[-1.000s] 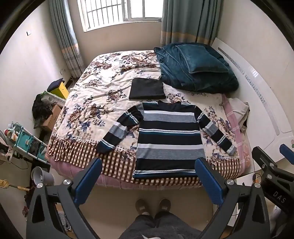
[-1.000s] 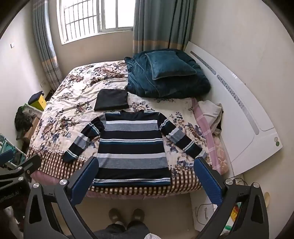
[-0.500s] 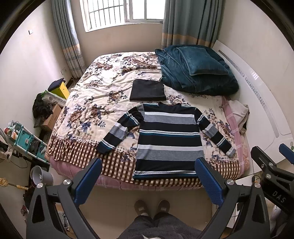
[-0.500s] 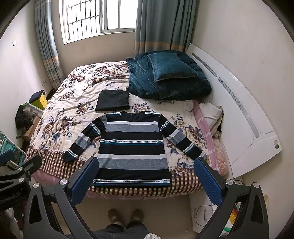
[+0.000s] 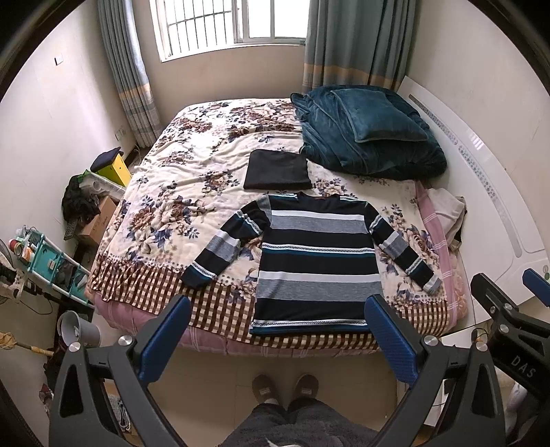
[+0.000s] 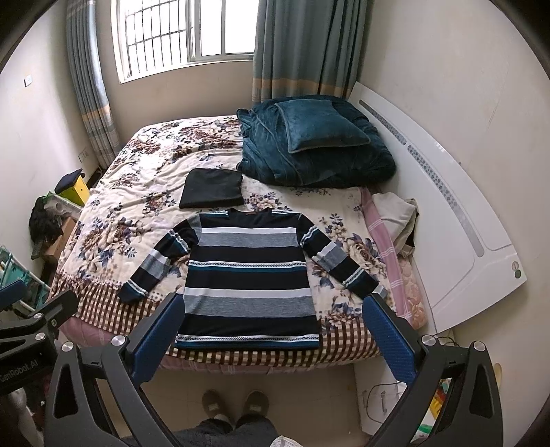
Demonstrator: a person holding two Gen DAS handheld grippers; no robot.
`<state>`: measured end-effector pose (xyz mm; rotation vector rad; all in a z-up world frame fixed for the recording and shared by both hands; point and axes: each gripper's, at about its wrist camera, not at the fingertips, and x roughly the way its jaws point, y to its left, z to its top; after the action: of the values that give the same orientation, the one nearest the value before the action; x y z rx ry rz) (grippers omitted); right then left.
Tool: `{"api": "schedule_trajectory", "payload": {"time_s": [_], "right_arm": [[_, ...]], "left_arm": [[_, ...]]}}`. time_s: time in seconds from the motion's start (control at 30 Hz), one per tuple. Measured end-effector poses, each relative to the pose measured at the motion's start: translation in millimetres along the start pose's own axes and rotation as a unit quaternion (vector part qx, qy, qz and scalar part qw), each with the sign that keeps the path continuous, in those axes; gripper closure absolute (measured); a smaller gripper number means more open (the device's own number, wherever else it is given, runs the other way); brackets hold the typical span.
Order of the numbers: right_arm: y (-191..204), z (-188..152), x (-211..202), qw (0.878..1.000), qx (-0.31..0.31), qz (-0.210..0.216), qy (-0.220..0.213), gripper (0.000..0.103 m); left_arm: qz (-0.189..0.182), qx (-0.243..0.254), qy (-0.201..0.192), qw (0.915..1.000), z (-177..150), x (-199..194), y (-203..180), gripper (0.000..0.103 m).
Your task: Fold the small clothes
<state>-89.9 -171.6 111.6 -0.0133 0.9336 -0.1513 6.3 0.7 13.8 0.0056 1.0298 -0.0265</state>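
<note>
I'm looking into a home bedroom: ahead of my jaws stands a bed under a floral cover, with a folded teal blanket and a cushion at its far right, a white headboard to the right, and a curtained, barred window beyond.

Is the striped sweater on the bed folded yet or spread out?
Spread out: the striped sweater lies flat on the bed, both sleeves extended sideways, hem unfolded.

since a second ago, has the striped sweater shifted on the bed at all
No. The striped sweater lies flat with its collar just below the folded black garment, as before; only the cameras drifted slightly.
</note>
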Motion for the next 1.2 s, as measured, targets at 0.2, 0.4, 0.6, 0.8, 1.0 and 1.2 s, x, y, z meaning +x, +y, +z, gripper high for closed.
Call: {"api": "schedule_trajectory", "payload": {"time_s": [0.2, 0.4, 0.6, 0.8, 1.0, 1.2], "right_arm": [[-1, 0, -2, 1.0, -0.001, 0.001, -0.002, 0.0], [-2, 3, -3, 1.0, 0.0, 0.001, -0.002, 0.0], [1, 10, -8, 1.0, 0.001, 0.001, -0.003, 0.0], [0, 8, -6, 1.0, -0.002, 0.002, -0.004, 0.0], [2, 15, -11, 1.0, -0.002, 0.002, -0.005, 0.0], [1, 13, -11, 1.0, -0.001, 0.002, -0.006, 0.0]], "left_arm": [[-0.001, 0.0, -0.001, 1.0, 0, -1, 0, 0.0], [0.0, -0.001, -0.002, 1.0, -1, -1, 0, 0.0], [0.0, -0.001, -0.003, 1.0, -1, -1, 1, 0.0], [-0.001, -0.001, -0.004, 1.0, -1, -1, 1, 0.0], [0.0, -0.001, -0.006, 1.0, 3, -5, 5, 0.0], [-0.001, -0.001, -0.007, 1.0, 3, -5, 5, 0.0]]}}
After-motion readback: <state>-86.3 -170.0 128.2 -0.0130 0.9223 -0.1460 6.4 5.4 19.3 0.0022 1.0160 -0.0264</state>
